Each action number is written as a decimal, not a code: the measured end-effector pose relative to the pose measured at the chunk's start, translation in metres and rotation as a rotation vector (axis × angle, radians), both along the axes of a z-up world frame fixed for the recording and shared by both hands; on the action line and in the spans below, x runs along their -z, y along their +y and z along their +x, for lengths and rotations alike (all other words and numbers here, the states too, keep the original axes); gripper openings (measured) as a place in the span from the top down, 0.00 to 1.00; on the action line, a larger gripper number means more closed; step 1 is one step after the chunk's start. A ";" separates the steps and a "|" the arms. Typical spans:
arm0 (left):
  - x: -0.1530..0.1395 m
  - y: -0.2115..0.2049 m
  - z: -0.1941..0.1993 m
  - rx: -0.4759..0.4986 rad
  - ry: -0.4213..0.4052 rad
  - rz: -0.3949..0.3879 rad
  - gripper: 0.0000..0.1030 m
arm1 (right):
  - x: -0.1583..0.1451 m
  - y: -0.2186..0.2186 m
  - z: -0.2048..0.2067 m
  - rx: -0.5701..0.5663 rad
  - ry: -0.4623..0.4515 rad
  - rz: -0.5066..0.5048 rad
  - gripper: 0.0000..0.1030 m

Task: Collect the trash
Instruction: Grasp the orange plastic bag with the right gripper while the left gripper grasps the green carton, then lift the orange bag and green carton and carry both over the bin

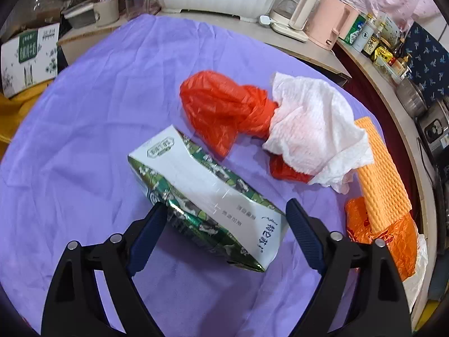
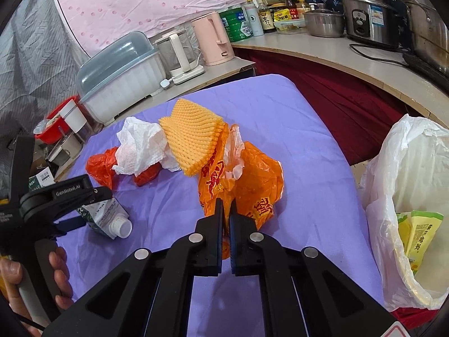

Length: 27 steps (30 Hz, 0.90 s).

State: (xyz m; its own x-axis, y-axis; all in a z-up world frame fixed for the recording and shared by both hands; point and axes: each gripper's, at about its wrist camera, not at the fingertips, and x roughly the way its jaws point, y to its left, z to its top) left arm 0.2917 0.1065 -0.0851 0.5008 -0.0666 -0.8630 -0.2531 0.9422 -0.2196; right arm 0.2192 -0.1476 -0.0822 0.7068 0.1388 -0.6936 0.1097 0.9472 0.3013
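A crushed green-and-white milk carton (image 1: 204,193) lies on the purple tablecloth (image 1: 92,118). My left gripper (image 1: 224,209) is open with its fingers on either side of the carton; the carton also shows in the right wrist view (image 2: 106,219). My right gripper (image 2: 226,210) is shut on the orange printed plastic bag (image 2: 252,185). A yellow foam net (image 2: 193,134) lies on that bag. A red plastic bag (image 1: 224,104) and a white paper towel (image 1: 311,129) lie beyond.
A bin lined with a white bag (image 2: 415,185) stands at the table's right and holds yellow packaging. A dish box (image 2: 120,78), kettles (image 2: 213,39), jars and pots (image 2: 370,16) crowd the counters behind. A cardboard box (image 1: 31,56) is at the far left.
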 end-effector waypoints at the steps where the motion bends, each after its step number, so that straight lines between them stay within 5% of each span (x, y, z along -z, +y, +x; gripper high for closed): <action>1: 0.000 0.000 -0.002 0.000 -0.008 -0.001 0.20 | 0.000 0.000 -0.001 0.001 0.000 0.002 0.96; 2: -0.001 -0.002 -0.003 0.006 -0.018 0.003 0.22 | 0.001 0.000 0.000 0.001 0.001 0.003 0.96; 4: -0.007 -0.007 -0.004 0.038 -0.044 0.033 0.45 | 0.001 -0.001 -0.003 0.003 0.002 0.007 0.96; 7: -0.014 -0.014 -0.005 0.090 -0.058 0.026 0.63 | -0.001 0.000 -0.008 0.005 -0.003 0.012 0.96; 14: -0.025 -0.028 -0.020 0.198 -0.076 -0.008 0.82 | -0.013 -0.004 -0.029 0.024 -0.030 0.033 0.96; 21: -0.024 -0.058 -0.043 0.300 -0.095 0.054 0.78 | -0.013 -0.013 -0.054 0.058 -0.021 0.050 0.96; 25: -0.018 -0.071 -0.035 0.294 -0.083 0.061 0.53 | -0.009 -0.022 -0.057 0.074 -0.013 0.063 0.96; 27: -0.015 -0.076 -0.031 0.276 -0.082 0.080 0.48 | -0.008 -0.025 -0.058 0.079 -0.013 0.064 0.96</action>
